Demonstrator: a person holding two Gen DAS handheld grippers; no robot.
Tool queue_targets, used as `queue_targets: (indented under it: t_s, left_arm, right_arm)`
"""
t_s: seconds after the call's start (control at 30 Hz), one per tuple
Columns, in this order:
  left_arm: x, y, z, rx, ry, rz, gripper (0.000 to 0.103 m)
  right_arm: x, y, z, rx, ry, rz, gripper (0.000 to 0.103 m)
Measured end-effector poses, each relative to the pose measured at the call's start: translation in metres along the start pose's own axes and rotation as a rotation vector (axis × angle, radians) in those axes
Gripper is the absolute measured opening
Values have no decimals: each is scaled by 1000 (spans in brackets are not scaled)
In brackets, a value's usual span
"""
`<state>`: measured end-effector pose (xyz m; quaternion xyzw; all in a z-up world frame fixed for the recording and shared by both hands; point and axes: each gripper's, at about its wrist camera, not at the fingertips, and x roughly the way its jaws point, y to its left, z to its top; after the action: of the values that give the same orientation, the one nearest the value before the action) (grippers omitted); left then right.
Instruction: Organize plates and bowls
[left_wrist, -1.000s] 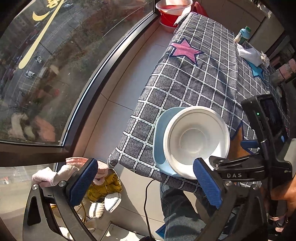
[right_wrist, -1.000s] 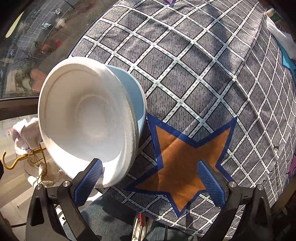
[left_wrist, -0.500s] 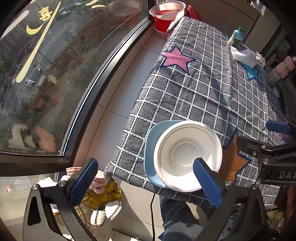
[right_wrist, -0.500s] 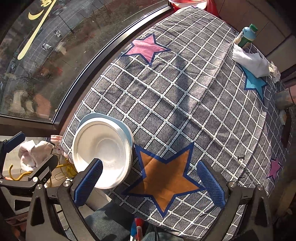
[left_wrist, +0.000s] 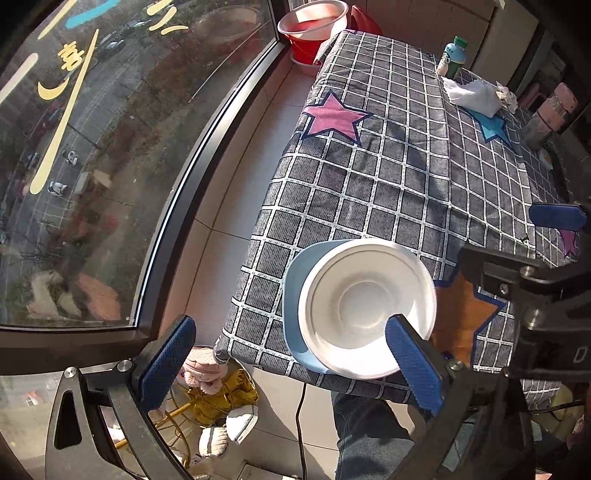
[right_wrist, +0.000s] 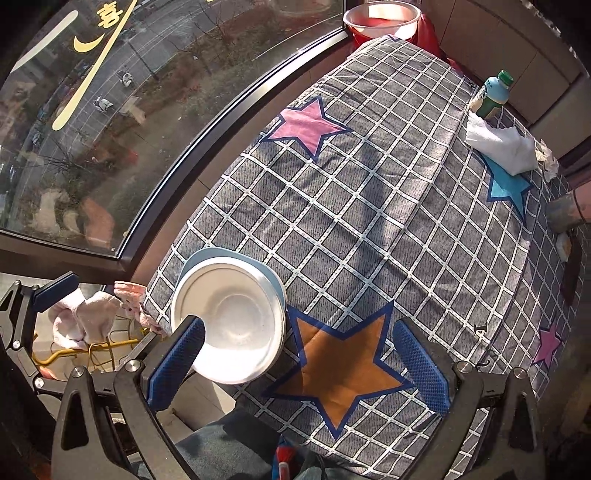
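Note:
A white bowl (left_wrist: 365, 306) sits on a light blue plate (left_wrist: 293, 295) at the near left corner of the table, which wears a grey checked cloth (left_wrist: 388, 177). The same bowl (right_wrist: 229, 317) and plate (right_wrist: 271, 278) show in the right wrist view. My left gripper (left_wrist: 291, 358) is open and empty, held above and short of the stack. My right gripper (right_wrist: 299, 360) is open and empty, raised over the orange star (right_wrist: 340, 365) beside the bowl. The right gripper's body (left_wrist: 535, 306) shows at the right of the left wrist view.
A green-capped bottle (right_wrist: 493, 94), a white cloth (right_wrist: 502, 146) and a cup (left_wrist: 550, 114) stand at the table's far end. A red basin (left_wrist: 314, 26) sits beyond the table. A window (left_wrist: 110, 147) runs along the left. Soft toys (left_wrist: 207, 373) lie on the floor below.
Both grippers have pulled up and back from the bowl and plate. The stack looks smaller and has stayed at the table corner. Both grippers stay open.

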<state>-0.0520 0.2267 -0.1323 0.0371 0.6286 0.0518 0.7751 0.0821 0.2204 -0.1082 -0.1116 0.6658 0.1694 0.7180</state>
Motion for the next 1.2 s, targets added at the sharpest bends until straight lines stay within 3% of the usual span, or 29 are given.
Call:
queue_targets:
  t_s: [1.2]
  left_arm:
    - [-1, -10, 9, 69, -18, -28, 103]
  right_arm:
    - [-8, 8, 2, -36, -21, -39, 103]
